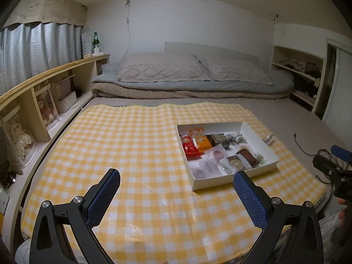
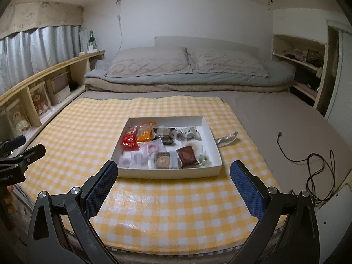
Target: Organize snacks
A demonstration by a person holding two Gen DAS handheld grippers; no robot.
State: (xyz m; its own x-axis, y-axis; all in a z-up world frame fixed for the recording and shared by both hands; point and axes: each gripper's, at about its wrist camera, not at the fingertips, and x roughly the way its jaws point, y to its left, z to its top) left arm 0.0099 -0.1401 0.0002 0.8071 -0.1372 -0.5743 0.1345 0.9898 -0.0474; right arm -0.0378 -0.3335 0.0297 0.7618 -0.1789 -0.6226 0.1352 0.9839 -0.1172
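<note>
Hovering with both grippers, left (image 1: 177, 191) and right (image 2: 173, 181), spread empty above the checked cloth (image 2: 154, 209), nearing the box (image 2: 169, 172) of snacks (image 2: 162, 147), likely reaching for the loose packet (image 2: 226, 139) just beside it.

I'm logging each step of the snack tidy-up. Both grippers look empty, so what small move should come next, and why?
Probably the right gripper should ease forward toward the stray wrapper lying on the checked cloth beside the white box. Both grippers are open and hold nothing, and the other snacks already sit inside the box; the left gripper is farther from it.
</note>
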